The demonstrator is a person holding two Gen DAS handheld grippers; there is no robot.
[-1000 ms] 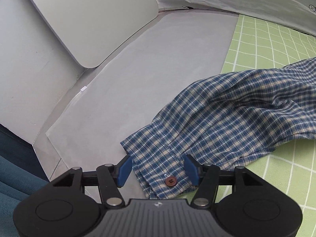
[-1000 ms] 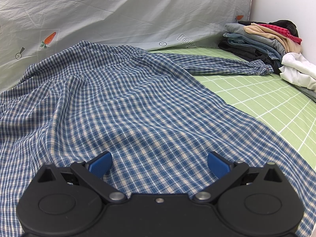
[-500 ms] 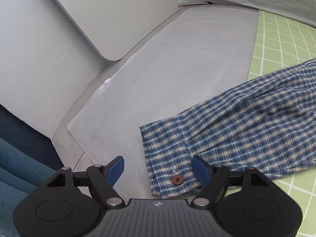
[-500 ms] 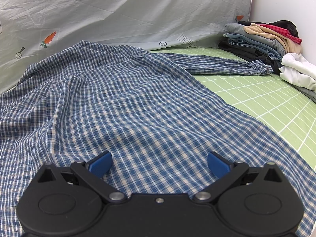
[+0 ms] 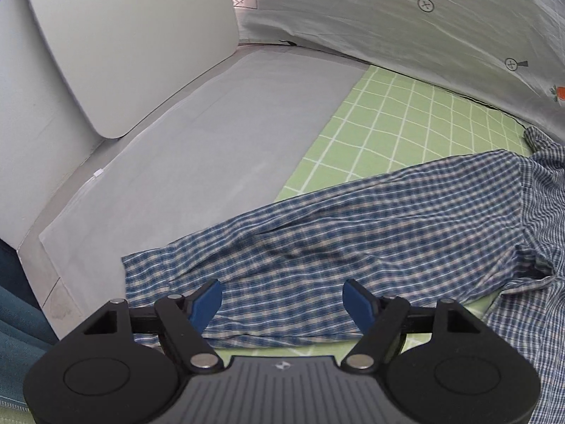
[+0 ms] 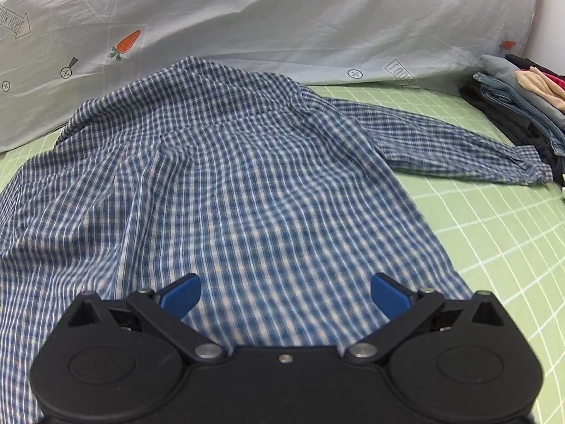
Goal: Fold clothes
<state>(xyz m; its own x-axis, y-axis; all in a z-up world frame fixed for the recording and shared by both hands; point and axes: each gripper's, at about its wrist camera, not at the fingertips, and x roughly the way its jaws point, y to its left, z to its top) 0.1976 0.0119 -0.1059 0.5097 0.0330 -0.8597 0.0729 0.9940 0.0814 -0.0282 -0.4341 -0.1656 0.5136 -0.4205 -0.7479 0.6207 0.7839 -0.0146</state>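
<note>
A blue and white checked shirt [image 6: 247, 183] lies spread back up on the green grid mat [image 6: 494, 229]. One sleeve [image 6: 441, 145] stretches right toward the clothes pile. In the left wrist view the other sleeve [image 5: 353, 233] lies flat, its cuff [image 5: 148, 275] resting on the grey pad. My left gripper [image 5: 282, 296] hovers open above that sleeve near the cuff, with nothing between its blue pads. Over the shirt's lower hem my right gripper [image 6: 285, 289] is wide open and holds nothing.
A stack of folded clothes [image 6: 522, 106] sits at the far right against the wall. A pale sheet with carrot prints [image 6: 282, 17] rises behind the mat. A grey pad [image 5: 212, 148] and a white panel [image 5: 134, 35] lie left, with teal fabric [image 5: 14, 325] at the edge.
The left gripper opened wider off the cuff, then rose and drew back; the sleeve now lies stretched flat. The right gripper also rose and pulled back, showing more of the shirt.
</note>
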